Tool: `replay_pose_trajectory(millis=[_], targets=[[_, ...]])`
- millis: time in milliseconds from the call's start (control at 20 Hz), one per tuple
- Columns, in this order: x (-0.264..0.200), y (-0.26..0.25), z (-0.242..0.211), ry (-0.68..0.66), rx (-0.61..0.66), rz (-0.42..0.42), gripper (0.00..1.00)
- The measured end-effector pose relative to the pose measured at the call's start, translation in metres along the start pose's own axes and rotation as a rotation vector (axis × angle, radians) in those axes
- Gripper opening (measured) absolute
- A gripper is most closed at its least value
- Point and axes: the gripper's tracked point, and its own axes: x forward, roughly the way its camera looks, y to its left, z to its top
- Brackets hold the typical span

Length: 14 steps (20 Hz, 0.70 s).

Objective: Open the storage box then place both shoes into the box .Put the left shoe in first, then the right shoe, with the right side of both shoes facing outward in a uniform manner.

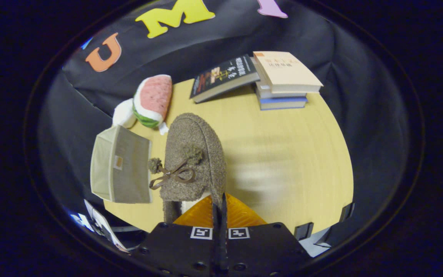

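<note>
- While the gripper (pixel 220 204) has its two fingers drawn in until they almost meet, a thin edge of the fuzzy brown slipper (pixel 192 154) sits pinched between them, at the rim of the shoe's opening.
- The slipper stands on end just ahead of the fingers, toe pointing away from the camera, with its woolly upper facing the lens.
- A thin brown ribbon bow (pixel 173 176) with two small pompoms hangs across the front of the slipper.
- A strip of pale lining shows at the slipper's opening, just above the fingertips.
- The fabric storage box (pixel 119 169), beige-grey, is just to the left of the slipper, close enough that one pompom overlaps its right edge in this view; whether they touch cannot be told.
- The box shows a flat cloth face with a small tag sewn onto it, and which way its opening points cannot be told.
- The round wooden table (pixel 283 161) carries everything and looks blurred to the right of the slipper.
- A watermelon-slice plush toy (pixel 152 100) lies beyond the box, near the table's far left rim, with a white plush shape beside it.
- A stack of books (pixel 283 82) rests at the far side of the table, well apart from the slipper.
- A dark-covered book (pixel 223 77) leans against the left side of that stack.
</note>
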Motion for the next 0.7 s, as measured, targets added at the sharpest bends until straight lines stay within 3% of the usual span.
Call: replay_pose_trajectory(millis=[350,700], targets=[[-0.030,0.136,0.018,-0.064,-0.147,0.085,0.01],[0.004,0.267,0.000,-0.021,-0.206,0.172,0.00]])
